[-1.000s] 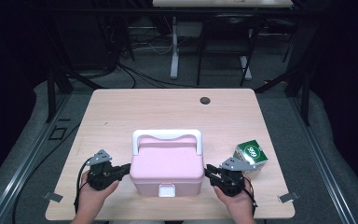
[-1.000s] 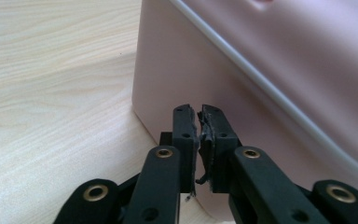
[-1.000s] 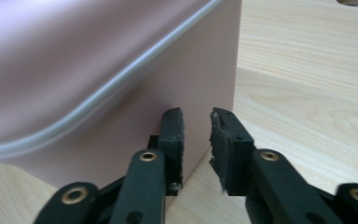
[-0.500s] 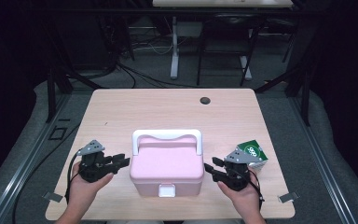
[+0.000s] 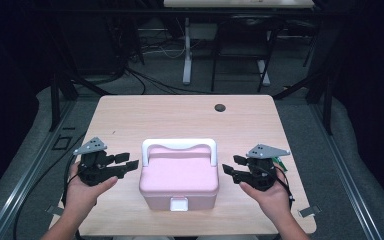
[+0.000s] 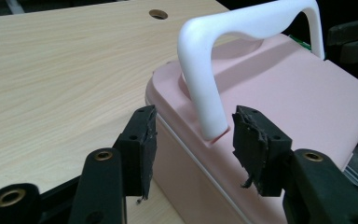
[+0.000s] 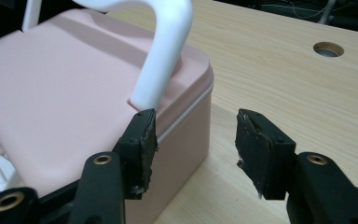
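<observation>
A pink lidded box [image 5: 179,175] with a white handle [image 5: 179,145] raised upright and a white front latch [image 5: 179,204] stands near the table's front edge. My left gripper [image 5: 131,161] hovers open just off the box's left side, jaws pointing at it; in the left gripper view its fingertips [image 6: 142,140] flank the foot of the handle [image 6: 205,88] on the lid [image 6: 279,98]. My right gripper [image 5: 231,165] is open just off the box's right side, and its own view shows the box's corner [image 7: 186,107] between the jaws.
The light wooden table [image 5: 180,117] has a round cable hole [image 5: 220,107] at the back right. A small green-and-white item [image 5: 281,162] lies behind my right hand. Black frames and cables crowd the floor beyond the table.
Both grippers have drawn a little outward from the box's sides and now stand open on either side; the right hand now covers most of the green-and-white item.
</observation>
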The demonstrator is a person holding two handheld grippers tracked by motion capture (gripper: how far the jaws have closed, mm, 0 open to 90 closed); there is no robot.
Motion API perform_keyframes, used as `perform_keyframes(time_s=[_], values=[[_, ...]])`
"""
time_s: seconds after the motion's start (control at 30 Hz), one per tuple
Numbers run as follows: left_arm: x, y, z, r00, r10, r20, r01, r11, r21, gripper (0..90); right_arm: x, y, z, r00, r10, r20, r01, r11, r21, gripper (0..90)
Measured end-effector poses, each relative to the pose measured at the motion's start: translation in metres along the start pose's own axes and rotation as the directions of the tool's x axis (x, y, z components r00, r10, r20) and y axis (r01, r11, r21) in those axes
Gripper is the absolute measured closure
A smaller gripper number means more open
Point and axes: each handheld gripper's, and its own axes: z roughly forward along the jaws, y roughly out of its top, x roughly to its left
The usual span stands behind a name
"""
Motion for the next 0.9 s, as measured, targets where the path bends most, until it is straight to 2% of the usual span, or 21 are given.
perform_keyframes(time_s=[0.13, 0.23, 0.33, 0.43, 0.47, 0.5, 0.63, 0.7, 0.73, 0.9], values=[[0.000, 0.005, 0.001, 0.9999, 0.008, -0.010, -0.007, 1.0000, 0.006, 47.9, -0.002, 0.008, 0.000, 0.9997, 0.001, -0.024, -0.001, 1.000, 0.003, 45.6], [-0.001, 0.009, 0.006, 0.9999, -0.001, 0.017, 0.000, 0.9999, 0.011, 47.4, -0.002, 0.015, 0.004, 0.9985, -0.010, -0.054, 0.010, 1.000, -0.001, 44.7], [-0.002, 0.010, 0.012, 0.9999, 0.004, 0.014, -0.005, 0.9997, 0.024, 47.2, -0.003, 0.018, 0.009, 0.9965, -0.003, -0.083, 0.003, 1.000, 0.006, 43.8], [-0.001, 0.010, 0.016, 0.9998, 0.001, 0.020, -0.002, 0.9994, 0.034, 47.7, -0.003, 0.019, 0.013, 0.9957, 0.001, -0.092, -0.001, 1.000, 0.005, 43.4], [-0.002, 0.011, 0.020, 0.9996, -0.001, 0.028, 0.000, 0.9991, 0.042, 47.8, -0.003, 0.021, 0.016, 0.9931, 0.002, -0.117, -0.001, 1.000, 0.004, 43.1], [-0.002, 0.011, 0.022, 0.9995, -0.011, 0.030, 0.010, 0.9991, 0.041, 47.8, -0.002, 0.022, 0.019, 0.9943, 0.004, -0.106, -0.004, 1.000, 0.004, 43.0], [-0.001, 0.012, 0.030, 0.9992, -0.016, 0.037, 0.014, 0.9983, 0.056, 48.6, -0.003, 0.023, 0.027, 0.9938, 0.006, -0.111, -0.004, 1.000, 0.015, 42.9], [-0.001, 0.012, 0.031, 0.9991, -0.020, 0.038, 0.017, 0.9982, 0.057, 49.3, -0.004, 0.024, 0.029, 0.9932, 0.010, -0.116, -0.008, 1.000, 0.022, 42.9], [-0.002, 0.013, 0.033, 0.9986, -0.024, 0.048, 0.022, 0.9981, 0.057, 49.6, -0.004, 0.024, 0.031, 0.9909, 0.015, -0.134, -0.012, 1.000, 0.018, 42.9], [-0.002, 0.014, 0.037, 0.9984, -0.020, 0.052, 0.017, 0.9981, 0.060, 52.6, -0.003, 0.025, 0.034, 0.9902, 0.003, -0.140, 0.000, 1.000, 0.018, 45.7]])
